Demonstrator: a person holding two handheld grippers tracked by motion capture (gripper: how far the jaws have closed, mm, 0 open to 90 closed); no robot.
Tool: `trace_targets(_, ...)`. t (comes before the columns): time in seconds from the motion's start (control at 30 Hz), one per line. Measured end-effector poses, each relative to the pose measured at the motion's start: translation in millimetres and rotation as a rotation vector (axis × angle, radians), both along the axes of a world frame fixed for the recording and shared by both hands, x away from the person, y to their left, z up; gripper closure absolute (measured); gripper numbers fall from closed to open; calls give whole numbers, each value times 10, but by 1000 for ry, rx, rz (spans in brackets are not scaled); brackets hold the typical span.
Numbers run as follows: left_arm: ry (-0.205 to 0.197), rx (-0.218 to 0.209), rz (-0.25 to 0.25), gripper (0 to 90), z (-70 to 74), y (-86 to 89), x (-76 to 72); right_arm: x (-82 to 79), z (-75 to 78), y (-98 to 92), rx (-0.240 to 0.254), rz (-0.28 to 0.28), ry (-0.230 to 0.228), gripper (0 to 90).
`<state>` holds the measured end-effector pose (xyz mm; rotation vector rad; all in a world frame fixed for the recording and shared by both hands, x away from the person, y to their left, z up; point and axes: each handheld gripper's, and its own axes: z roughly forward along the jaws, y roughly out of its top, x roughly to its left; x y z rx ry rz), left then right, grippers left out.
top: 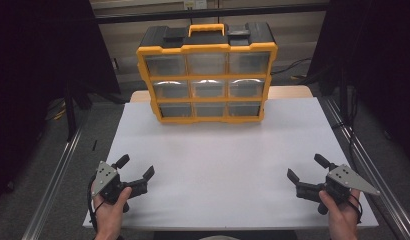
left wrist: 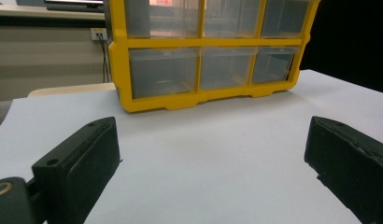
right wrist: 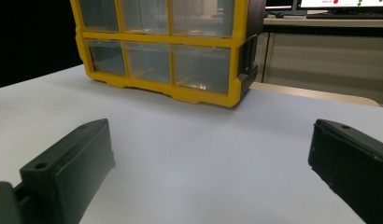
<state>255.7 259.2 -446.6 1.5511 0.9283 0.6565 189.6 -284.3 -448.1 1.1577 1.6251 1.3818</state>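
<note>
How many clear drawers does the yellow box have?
9, in three rows of three on the front of the box: top row, middle row, bottom row. No drawer looks hidden.

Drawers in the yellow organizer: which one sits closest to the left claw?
The bottom-left drawer of the organizer: lowest row, leftmost column in the high view, on the left claw's side. The other eight sit higher or further right.
</note>
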Motion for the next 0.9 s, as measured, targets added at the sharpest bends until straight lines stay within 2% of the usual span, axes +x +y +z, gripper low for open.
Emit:
trace_targets(0.23, -6, 16, 0, 34, 9, 32, 15, -4, -3, 5, 10, 9, 0, 0)
trace_targets(0.27, -6, 12, 3, 34, 9, 31, 20, -10, 1, 8, 13, 2, 0, 0)
trace_targets(0.3, -10, -18, 12, 34, 8, 16, 29, -8, -2, 10, 13, 4, -3, 0)
trace_targets(0.5, -9, 4, 23, 35, 21, 29, 43, 25, -19, 0, 16, 12, 8, 0)
trace_targets(0.7, -19, 5, 3, 34, 30, 19, 16, 6, 12, 46, 13, 20, -3, 0)
trace_targets(0.77, -35, 28, 3, 34, 51, 6, 16, -6, 18, 62, -6, 32, -11, 0)
trace_targets(0.8, -49, 63, 5, 32, 64, 9, 21, -10, 19, 72, -6, 26, -9, 0)
trace_targets(0.9, -61, 75, -7, 22, 76, -7, 47, -12, 21, 79, -3, 24, -11, 0)
